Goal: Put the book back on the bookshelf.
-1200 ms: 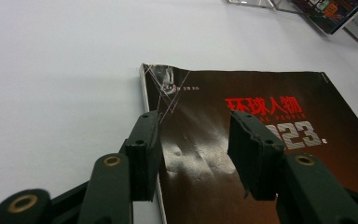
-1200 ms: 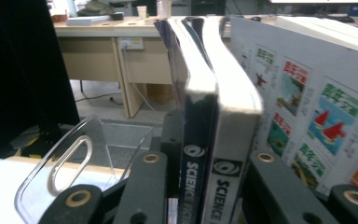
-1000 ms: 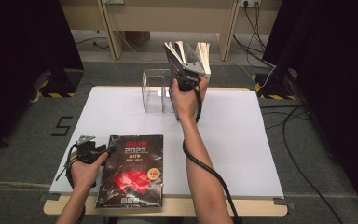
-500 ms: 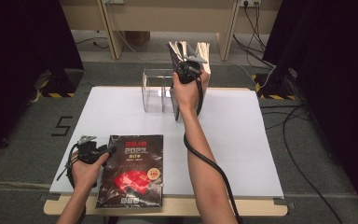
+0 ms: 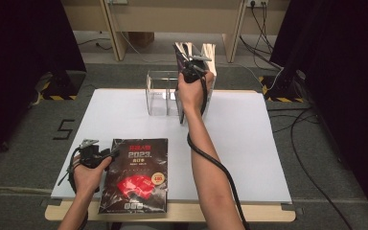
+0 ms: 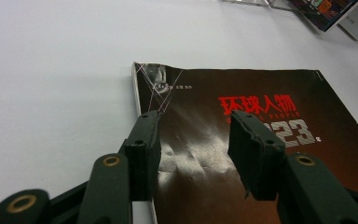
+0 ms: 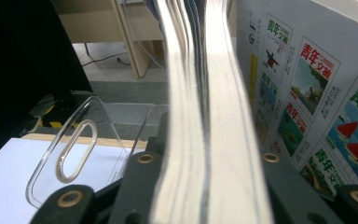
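Magazines are being filed upright into a clear holder, as far as the work in hand suggests.

Nearest the person, the left gripper (image 5: pixel 106 154) rests at the left edge of the dark magazine (image 5: pixel 136 175) lying flat at the table's (image 5: pixel 249 158) front edge. In the left gripper view its jaws stand apart over the creased glossy cover (image 6: pixel 223 130), one fingertip (image 6: pixel 144 135) at the spine edge, nothing clamped between them. Compared with a second ago, that hand and the magazine sit exactly where they were.

Farther off, the right gripper (image 5: pixel 191 64) holds a bundle of magazines (image 5: pixel 196 50) on edge above the right end of the clear acrylic file holder (image 5: pixel 163 93). The right gripper view shows the page edges (image 7: pixel 205 116) packed between the jaws, which have just been closing further on the stack. A second ago the bundle leaned more and was fanned looser; now it stands nearer upright, over the holder's slotted divider (image 7: pixel 74 154).

My reading: the tightened grip and squared-up stack mean the bundle is ready to go down into a compartment. The flat magazine looks like the next one to pick up, with the left jaws already placed for it.
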Demonstrator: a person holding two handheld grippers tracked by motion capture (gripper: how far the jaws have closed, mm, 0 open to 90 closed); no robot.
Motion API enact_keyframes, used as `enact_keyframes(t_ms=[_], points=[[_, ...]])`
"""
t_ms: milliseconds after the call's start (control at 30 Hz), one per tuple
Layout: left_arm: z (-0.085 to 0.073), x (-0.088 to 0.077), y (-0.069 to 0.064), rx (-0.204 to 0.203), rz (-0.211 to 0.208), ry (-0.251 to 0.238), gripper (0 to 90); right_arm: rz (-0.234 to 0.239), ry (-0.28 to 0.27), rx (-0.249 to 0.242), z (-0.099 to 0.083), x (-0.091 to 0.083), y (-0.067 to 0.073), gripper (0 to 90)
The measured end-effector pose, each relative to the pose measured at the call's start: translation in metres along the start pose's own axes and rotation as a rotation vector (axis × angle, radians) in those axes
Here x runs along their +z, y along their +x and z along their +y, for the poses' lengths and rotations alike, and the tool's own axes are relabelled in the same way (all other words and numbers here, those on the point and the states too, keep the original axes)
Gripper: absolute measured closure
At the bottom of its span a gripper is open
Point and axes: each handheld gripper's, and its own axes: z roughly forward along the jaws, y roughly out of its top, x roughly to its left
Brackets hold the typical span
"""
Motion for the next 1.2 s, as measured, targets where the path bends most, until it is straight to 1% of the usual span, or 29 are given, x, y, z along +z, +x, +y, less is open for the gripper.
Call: enact_keyframes(t_ms=[100, 167, 233, 333, 367, 500, 600, 767, 900, 967, 1067, 1100, 1200], points=[[0.000, 0.000, 0.001, 0.000, -0.002, -0.001, 52.7, -0.013, -0.001, -0.001, 0.000, 0.000, 0.001, 76.2], [0.000, -0.001, 0.001, -0.001, -0.002, -0.003, 52.8, -0.006, 0.001, 0.001, 0.000, 0.000, 0.001, 76.5], [0.000, -0.001, 0.001, 0.000, -0.002, -0.003, 52.8, 0.012, -0.003, 0.008, 0.000, 0.000, -0.001, 76.7], [0.001, -0.001, 0.002, -0.005, -0.001, -0.007, 52.8, 0.023, -0.035, 0.035, -0.004, -0.001, -0.004, 76.8], [0.001, -0.001, 0.002, -0.007, 0.000, -0.007, 52.8, 0.023, -0.050, 0.035, -0.005, -0.001, -0.005, 76.9], [0.001, 0.000, 0.004, -0.009, 0.001, -0.004, 52.9, 0.014, -0.104, 0.015, -0.009, -0.001, -0.003, 76.9], [0.001, 0.000, 0.005, -0.009, 0.001, -0.006, 52.9, 0.009, -0.142, 0.022, -0.008, -0.003, -0.003, 76.9], [0.001, 0.000, 0.004, -0.008, -0.002, -0.006, 53.0, -0.004, -0.196, 0.003, -0.008, -0.005, 0.000, 76.8], [0.001, -0.001, 0.004, -0.005, -0.007, -0.010, 53.0, -0.012, -0.195, -0.015, -0.018, 0.000, 0.002, 76.8], [0.001, -0.002, 0.004, -0.003, -0.005, -0.012, 53.0, -0.015, -0.199, -0.013, -0.023, 0.002, 0.002, 76.8], [0.001, -0.001, 0.004, -0.004, -0.007, -0.010, 53.1, -0.029, -0.211, -0.022, -0.026, 0.000, 0.005, 76.6], [0.001, -0.001, 0.004, -0.002, -0.007, -0.009, 53.1, -0.033, -0.214, -0.033, -0.026, 0.000, 0.004, 76.5], [0.001, -0.001, 0.004, -0.001, -0.007, -0.010, 53.1, -0.034, -0.212, -0.037, -0.027, 0.000, 0.004, 75.8]])
